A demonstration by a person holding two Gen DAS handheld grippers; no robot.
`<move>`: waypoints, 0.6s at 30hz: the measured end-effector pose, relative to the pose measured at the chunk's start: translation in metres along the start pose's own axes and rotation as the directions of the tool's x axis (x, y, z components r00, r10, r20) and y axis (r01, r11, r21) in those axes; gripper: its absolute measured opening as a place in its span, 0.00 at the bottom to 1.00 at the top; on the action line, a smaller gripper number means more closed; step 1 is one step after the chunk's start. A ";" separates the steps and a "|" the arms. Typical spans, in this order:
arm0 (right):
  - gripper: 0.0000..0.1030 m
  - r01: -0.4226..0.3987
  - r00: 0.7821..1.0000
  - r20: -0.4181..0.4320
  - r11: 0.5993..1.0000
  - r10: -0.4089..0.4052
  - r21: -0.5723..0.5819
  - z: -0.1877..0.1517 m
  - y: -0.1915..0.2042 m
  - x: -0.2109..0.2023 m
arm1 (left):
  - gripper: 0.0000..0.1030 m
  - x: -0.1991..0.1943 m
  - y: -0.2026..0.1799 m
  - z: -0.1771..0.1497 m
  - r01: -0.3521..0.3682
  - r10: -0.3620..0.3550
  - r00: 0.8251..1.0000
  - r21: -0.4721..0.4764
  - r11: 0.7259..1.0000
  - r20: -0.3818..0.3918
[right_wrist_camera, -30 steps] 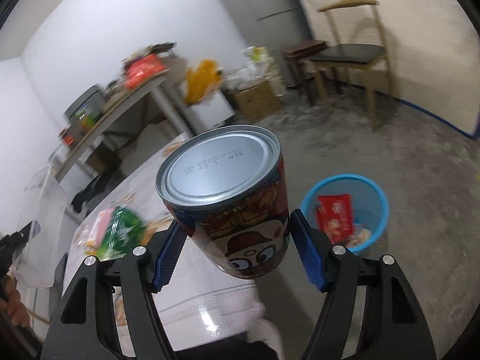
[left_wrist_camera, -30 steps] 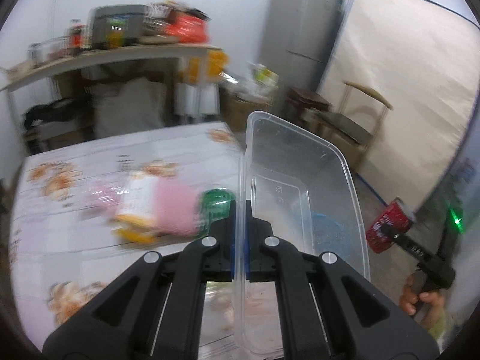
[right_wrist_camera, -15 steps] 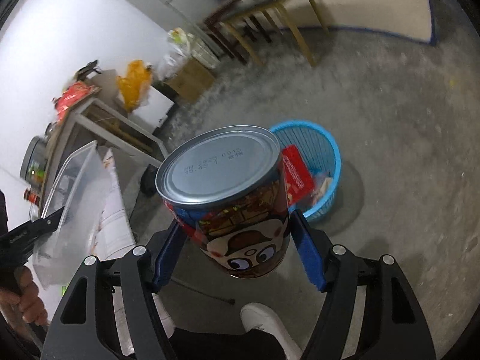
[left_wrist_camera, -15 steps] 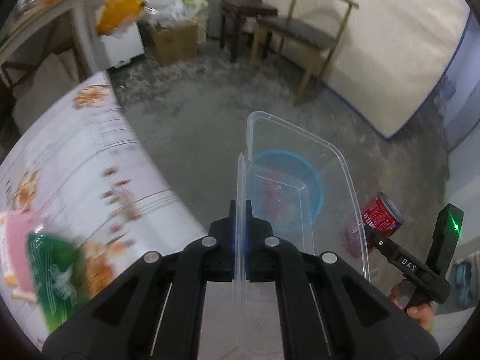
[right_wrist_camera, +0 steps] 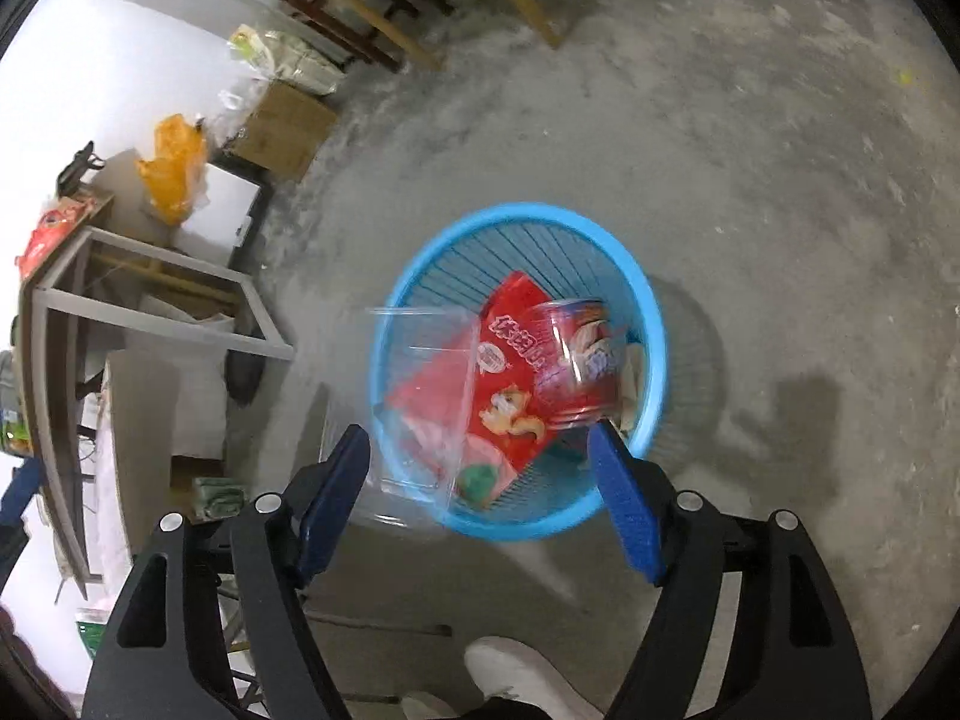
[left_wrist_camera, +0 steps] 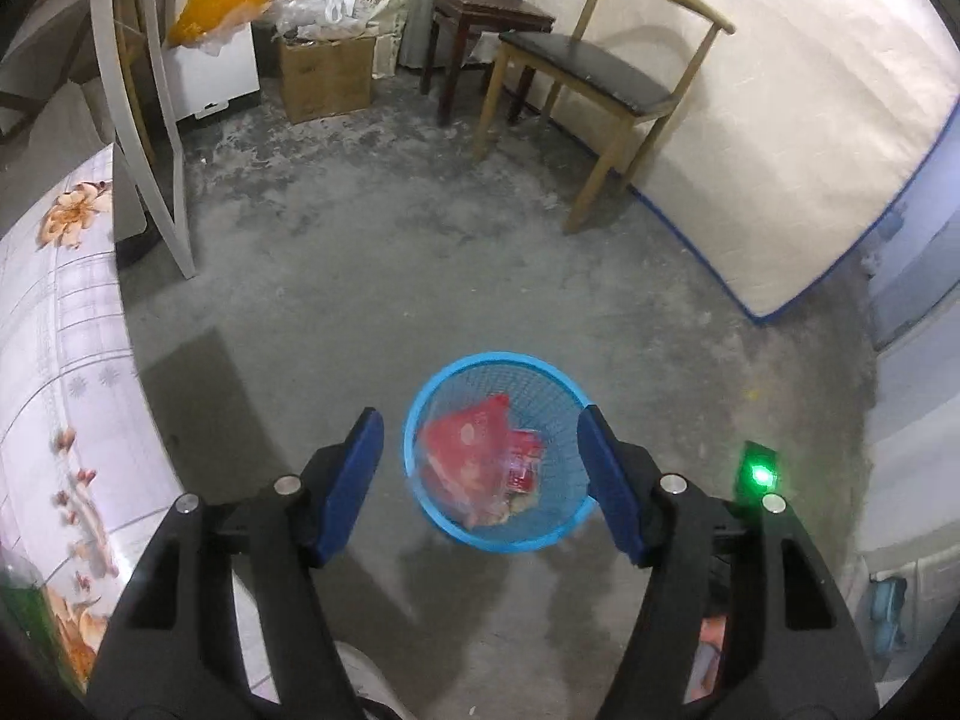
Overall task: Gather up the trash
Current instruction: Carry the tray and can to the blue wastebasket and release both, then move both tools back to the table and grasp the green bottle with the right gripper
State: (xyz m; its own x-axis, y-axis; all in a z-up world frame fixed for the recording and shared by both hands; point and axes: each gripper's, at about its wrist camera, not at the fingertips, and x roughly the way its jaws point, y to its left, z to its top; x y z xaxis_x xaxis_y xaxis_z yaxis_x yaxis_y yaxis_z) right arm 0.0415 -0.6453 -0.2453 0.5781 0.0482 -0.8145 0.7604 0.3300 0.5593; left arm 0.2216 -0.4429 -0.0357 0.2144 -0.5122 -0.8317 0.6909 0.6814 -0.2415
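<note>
Left gripper (left_wrist_camera: 480, 468) spread, jaws just opened, nothing between them, right gripper (right_wrist_camera: 480, 492) spread and empty, jaws just widened, red can (right_wrist_camera: 579, 360) and clear plastic container (right_wrist_camera: 423, 402) in blue basket (right_wrist_camera: 651, 324) on the floor.

The basket (right_wrist_camera: 651, 354) is bright blue plastic with thin slatted walls. In it lie a glossy red foil wrapper (right_wrist_camera: 510, 402), a shiny printed metal can (right_wrist_camera: 576, 360) and a clear, thin plastic box (right_wrist_camera: 426, 402). The floor (left_wrist_camera: 480, 276) is rough, matt grey concrete. The chair (left_wrist_camera: 606, 78) has a pale wooden frame and a dark, smooth seat. The tablecloth (left_wrist_camera: 60, 360) looks glossy.
</note>
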 end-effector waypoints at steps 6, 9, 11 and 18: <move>0.71 0.008 1.000 0.013 0.999 -0.007 -0.042 -0.025 -0.009 -0.017 | 0.62 -0.049 0.026 -0.018 0.045 -0.045 0.999 -0.006 0.999 0.028; 0.71 0.007 0.999 0.034 0.997 -0.005 -0.072 -0.036 -0.008 -0.037 | 0.64 -0.088 0.043 -0.031 0.053 -0.053 0.997 -0.014 0.998 0.055; 0.71 0.000 0.999 0.053 0.995 0.005 -0.096 -0.043 -0.004 -0.055 | 0.65 -0.121 0.056 -0.045 0.041 -0.041 0.994 -0.003 0.999 0.097; 0.74 -0.041 0.994 0.095 0.983 0.059 -0.176 -0.077 0.025 -0.115 | 0.73 -0.221 0.101 -0.113 -0.024 0.029 0.969 -0.023 0.999 0.247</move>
State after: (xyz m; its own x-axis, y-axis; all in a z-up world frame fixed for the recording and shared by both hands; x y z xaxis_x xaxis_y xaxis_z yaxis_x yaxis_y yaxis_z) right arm -0.0289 -0.5704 -0.1492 0.6471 -0.0221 -0.7621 0.6719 0.4889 0.5564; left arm 0.1663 -0.2016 0.0676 0.3981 -0.6058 -0.6888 0.6697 0.7051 -0.2331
